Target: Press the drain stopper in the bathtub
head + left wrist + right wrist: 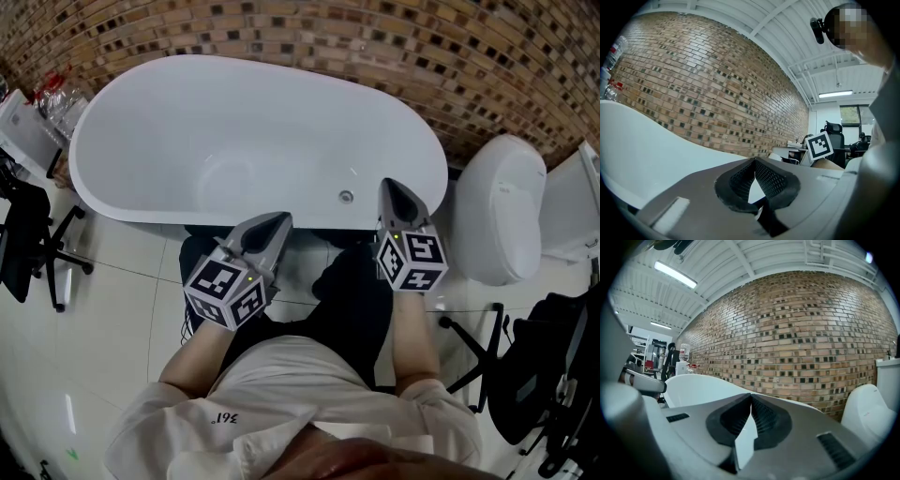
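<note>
A white oval bathtub (141, 112) fills the upper half of the head view. A small round metal fitting (346, 196) sits low on its near inner wall; I cannot tell whether it is the drain stopper. My left gripper (281, 220) hangs over the tub's near rim, shut and holding nothing. My right gripper (389, 185) is just right of the fitting, above the rim, also shut and holding nothing. The left gripper view has its fingertips (753, 160) meeting in front of the tub's wall (637, 140). The right gripper's fingertips (751, 394) touch, with the tub (703, 385) beyond.
A brown brick wall (375, 47) backs the tub. A white toilet (502, 220) stands close at the right. Black office chairs stand at the left (28, 234) and right (544, 375). Bottles (56, 94) sit by the tub's left end. White tiled floor (112, 309) lies before the tub.
</note>
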Available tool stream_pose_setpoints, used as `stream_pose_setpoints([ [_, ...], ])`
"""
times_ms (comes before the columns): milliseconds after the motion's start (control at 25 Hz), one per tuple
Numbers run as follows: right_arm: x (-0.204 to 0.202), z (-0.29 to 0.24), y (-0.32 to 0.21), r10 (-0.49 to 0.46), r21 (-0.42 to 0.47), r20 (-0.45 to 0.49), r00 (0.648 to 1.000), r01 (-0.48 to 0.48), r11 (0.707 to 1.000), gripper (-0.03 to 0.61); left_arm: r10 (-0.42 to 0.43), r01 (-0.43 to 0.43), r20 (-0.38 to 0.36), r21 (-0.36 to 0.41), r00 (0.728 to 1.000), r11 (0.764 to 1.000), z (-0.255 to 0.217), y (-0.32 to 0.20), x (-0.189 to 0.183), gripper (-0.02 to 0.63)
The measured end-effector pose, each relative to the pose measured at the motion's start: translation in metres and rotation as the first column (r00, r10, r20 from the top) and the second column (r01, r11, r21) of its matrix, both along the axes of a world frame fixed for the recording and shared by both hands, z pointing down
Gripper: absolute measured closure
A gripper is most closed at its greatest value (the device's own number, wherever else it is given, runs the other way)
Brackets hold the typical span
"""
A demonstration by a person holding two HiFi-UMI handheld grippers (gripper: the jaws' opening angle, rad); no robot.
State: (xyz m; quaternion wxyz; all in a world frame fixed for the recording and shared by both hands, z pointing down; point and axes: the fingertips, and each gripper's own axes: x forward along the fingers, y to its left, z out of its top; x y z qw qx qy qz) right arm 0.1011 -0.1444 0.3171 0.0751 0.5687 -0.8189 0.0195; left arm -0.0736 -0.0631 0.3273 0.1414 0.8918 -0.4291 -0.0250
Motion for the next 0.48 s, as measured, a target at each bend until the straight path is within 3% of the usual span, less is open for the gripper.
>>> stream_pose_setpoints([
  [480,0.0009,0.0026,-0.0010,0.002,-0.007,-0.007,1.000,-0.002,1.000,0.563,-0.001,0.000,-0.011,-0.012,1.000,1.000,0.0050,-0.0027,0.0002,0.606],
])
